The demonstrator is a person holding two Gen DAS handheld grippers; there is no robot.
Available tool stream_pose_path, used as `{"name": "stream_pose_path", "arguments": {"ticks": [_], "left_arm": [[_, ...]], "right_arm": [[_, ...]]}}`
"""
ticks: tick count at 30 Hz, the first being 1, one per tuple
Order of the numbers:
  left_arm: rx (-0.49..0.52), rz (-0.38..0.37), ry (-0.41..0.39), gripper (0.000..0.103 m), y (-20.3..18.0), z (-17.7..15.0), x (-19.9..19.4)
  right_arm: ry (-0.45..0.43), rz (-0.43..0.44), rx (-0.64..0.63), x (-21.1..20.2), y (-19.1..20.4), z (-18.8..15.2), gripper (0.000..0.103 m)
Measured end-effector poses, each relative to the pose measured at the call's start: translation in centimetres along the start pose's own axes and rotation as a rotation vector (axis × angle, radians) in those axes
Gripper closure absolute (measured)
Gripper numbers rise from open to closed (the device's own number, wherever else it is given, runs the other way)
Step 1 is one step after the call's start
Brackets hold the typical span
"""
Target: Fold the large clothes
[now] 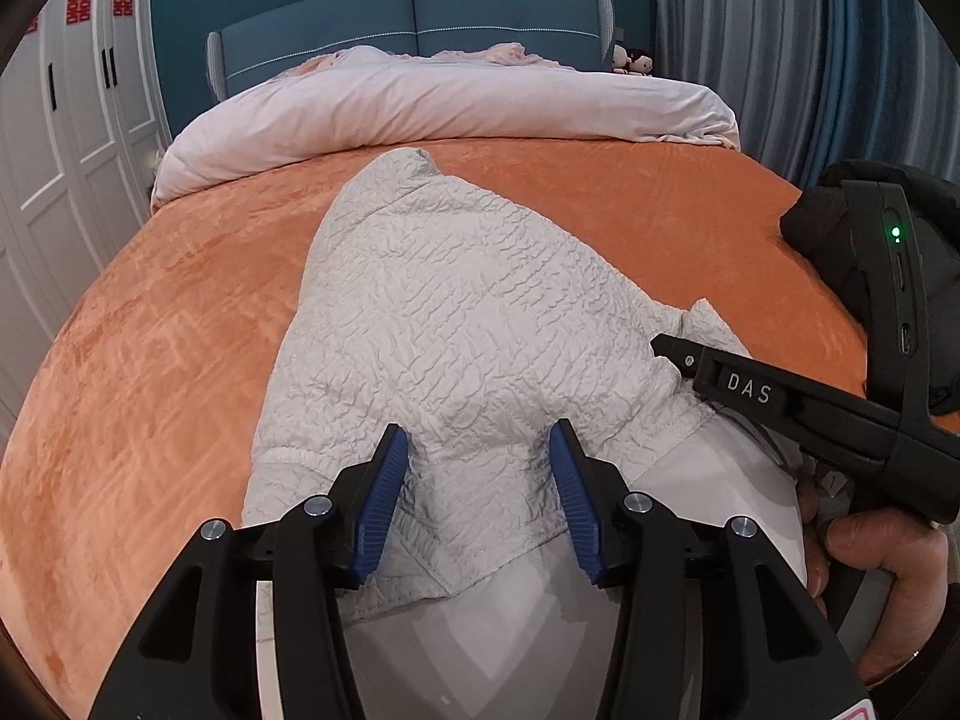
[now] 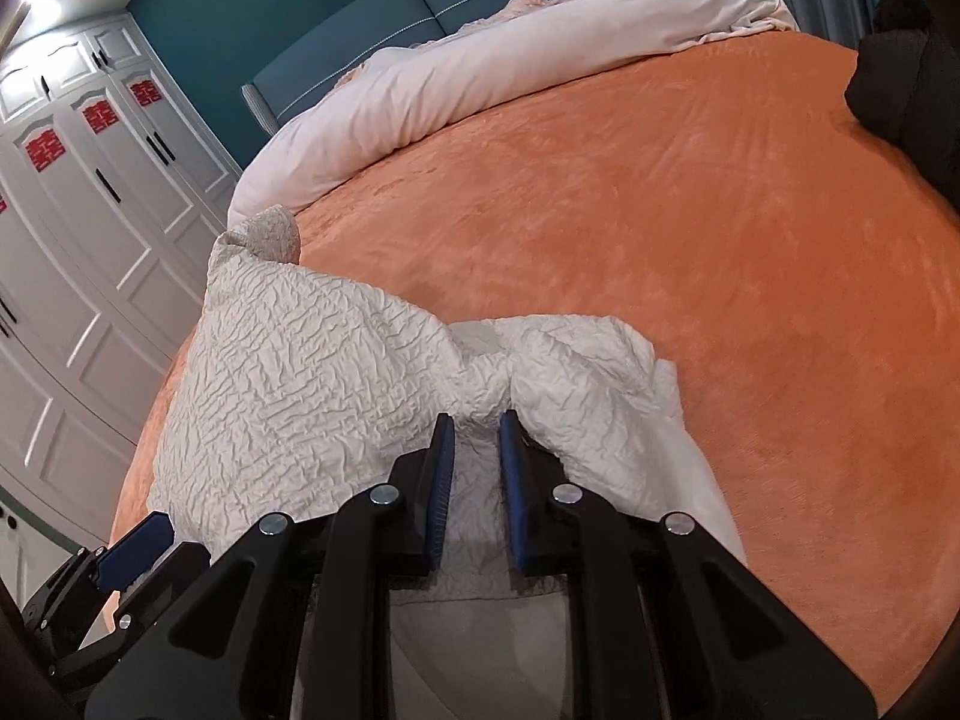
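We see a crinkled, puckered off-white garment (image 1: 456, 312) lying in a rumpled wedge on the plush orange bedspread (image 1: 180, 324), its smooth pale lining showing at the near edge. Our left tongs (image 1: 477, 501) stand parted, ribbed blue pads (image 1: 384, 498) straddling a raised fold without pinching it. Our right tongs (image 2: 477, 480) are clenched on a bunched ridge of the same fabric. A soft pinkish duvet (image 1: 420, 102) lies rolled below the padded teal headboard (image 1: 414, 24).

We read "DAS" in pale letters on the right gripper (image 1: 750, 390) body. Red double-happiness signs mark the white wardrobe doors (image 2: 96, 180).
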State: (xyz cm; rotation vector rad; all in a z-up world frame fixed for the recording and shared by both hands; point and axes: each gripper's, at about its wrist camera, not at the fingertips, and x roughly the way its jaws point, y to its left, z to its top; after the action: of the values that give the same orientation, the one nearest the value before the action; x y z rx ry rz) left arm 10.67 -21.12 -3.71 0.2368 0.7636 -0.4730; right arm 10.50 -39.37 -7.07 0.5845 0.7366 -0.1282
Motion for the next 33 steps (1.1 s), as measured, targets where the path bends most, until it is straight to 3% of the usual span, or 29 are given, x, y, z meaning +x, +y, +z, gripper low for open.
{"name": "stream_pose_path", "arguments": {"ticks": [27, 30, 31, 33], "left_arm": [[0.011, 0.024, -0.027, 0.056, 0.1, -0.6, 1.3], [0.004, -0.021, -0.002, 0.054, 0.9, 0.3, -0.4], [0.007, -0.023, -0.002, 0.053, 1.4, 0.5, -1.6], [0.011, -0.026, -0.026, 0.053, 2.5, 0.3, -4.8]], "right_arm": [[-0.005, 0.065, 0.044, 0.8, -2.1, -0.6, 0.090], [0.042, 0.040, 0.017, 0.3, -1.6, 0.5, 0.090], [0.062, -0.010, -0.005, -1.0, -0.7, 1.3, 0.086], [0.053, -0.020, -0.048, -4.1, 1.0, 2.1, 0.085]]}}
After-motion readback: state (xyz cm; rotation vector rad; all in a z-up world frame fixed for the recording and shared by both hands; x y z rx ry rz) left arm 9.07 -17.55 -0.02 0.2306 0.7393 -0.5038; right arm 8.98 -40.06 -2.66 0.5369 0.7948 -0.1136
